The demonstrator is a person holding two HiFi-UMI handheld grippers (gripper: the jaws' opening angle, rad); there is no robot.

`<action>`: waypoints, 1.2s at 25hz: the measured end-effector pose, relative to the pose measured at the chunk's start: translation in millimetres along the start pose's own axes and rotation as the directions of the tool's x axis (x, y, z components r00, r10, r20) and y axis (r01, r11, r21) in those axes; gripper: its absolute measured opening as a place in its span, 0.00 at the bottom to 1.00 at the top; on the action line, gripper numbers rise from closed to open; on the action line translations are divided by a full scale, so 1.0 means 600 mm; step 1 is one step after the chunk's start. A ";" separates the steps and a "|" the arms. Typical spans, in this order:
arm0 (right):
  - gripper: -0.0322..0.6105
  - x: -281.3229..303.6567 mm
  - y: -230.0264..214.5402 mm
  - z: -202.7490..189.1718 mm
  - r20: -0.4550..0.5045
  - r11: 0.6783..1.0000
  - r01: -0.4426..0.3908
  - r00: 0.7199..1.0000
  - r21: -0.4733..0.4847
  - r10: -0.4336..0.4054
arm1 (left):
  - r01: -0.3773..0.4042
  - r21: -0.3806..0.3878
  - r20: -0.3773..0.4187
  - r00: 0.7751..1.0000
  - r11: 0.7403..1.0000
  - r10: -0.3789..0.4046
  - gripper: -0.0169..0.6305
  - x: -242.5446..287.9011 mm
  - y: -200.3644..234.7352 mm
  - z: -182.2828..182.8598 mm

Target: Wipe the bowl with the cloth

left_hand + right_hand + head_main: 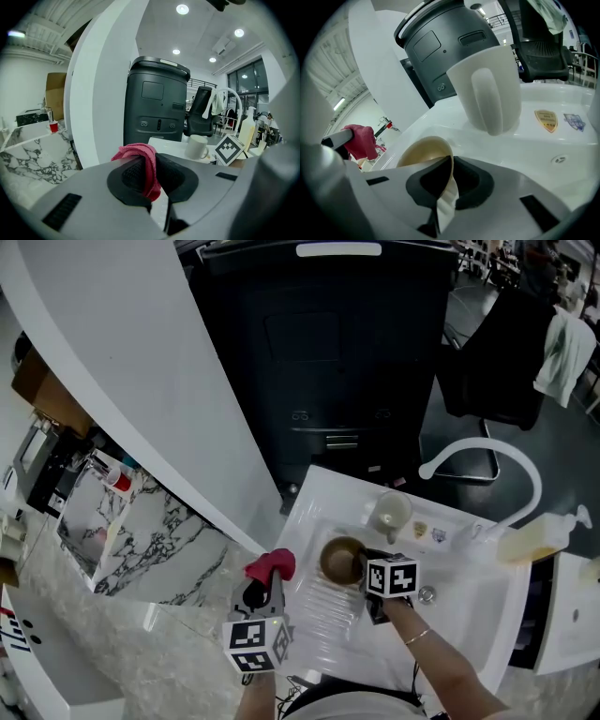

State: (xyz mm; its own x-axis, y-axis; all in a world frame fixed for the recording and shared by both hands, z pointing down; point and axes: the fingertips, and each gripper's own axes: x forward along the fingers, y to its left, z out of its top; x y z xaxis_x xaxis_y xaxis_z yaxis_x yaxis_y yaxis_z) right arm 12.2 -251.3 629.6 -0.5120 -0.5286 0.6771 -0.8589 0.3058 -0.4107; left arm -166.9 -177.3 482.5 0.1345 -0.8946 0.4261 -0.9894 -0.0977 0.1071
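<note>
1. Cloth (140, 159): soft, nubbly pink fabric.
2. Bowl (423, 151): smooth beige ware with a faint sheen.
3. Mug (487, 89): smooth white, satin finish.
4. Sink (473, 610): glossy white.
5. Bin (157, 101): matt dark plastic.
6. Countertop (141, 554): polished, veined like marble.

No word, brand or number can be read anywhere. The cube (391, 576) on the right gripper (364, 570) and the cube (253, 645) on the left gripper (269, 579) each carry black-and-white square marker patterns, which hold no letters or digits. On the sink ledge (562, 101) behind the white mug sit 2 small stickers, a gold shield-shaped one (546, 121) and a bluish one (574, 122); their print is too small to make out. The black bin (157, 103) shows small button symbols (158, 124) on its front, too small to tell.
</note>
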 end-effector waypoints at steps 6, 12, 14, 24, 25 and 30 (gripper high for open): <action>0.08 -0.035 0.020 0.006 0.038 0.999 0.006 0.999 -0.042 -0.005 | 0.018 0.015 0.016 1.000 1.000 -0.018 0.11 -0.016 -0.013 0.006; 0.08 -0.104 0.051 0.031 0.130 0.994 0.036 0.991 -0.104 -0.023 | 0.049 0.034 0.045 0.998 0.998 -0.051 0.11 -0.037 -0.034 0.019; 0.08 -0.131 0.059 0.035 0.156 0.988 0.066 0.987 -0.136 -0.044 | 0.062 0.041 0.055 0.996 0.997 -0.064 0.11 -0.047 -0.043 0.023; 0.07 -0.247 0.095 0.039 0.292 0.964 0.164 0.951 -0.211 -0.098 | 0.125 0.073 0.104 0.986 0.989 -0.133 0.11 -0.099 -0.086 0.035; 0.07 -0.255 0.098 0.038 0.303 0.962 0.170 0.948 -0.213 -0.100 | 0.128 0.076 0.109 0.985 0.989 -0.136 0.11 -0.104 -0.089 0.035; 0.07 -0.280 0.104 0.036 0.340 0.947 0.220 0.931 -0.234 -0.132 | 0.140 0.121 0.136 0.978 0.983 -0.156 0.11 -0.132 -0.101 0.053</action>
State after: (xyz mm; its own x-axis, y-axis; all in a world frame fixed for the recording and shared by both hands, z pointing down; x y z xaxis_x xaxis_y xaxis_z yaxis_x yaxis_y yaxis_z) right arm 44.6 -160.6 477.1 -0.3596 -0.8021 0.4768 -0.9285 0.3583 -0.0974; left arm -119.3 -114.5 413.9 0.2785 -0.9193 0.2782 -0.9601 -0.2739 0.0561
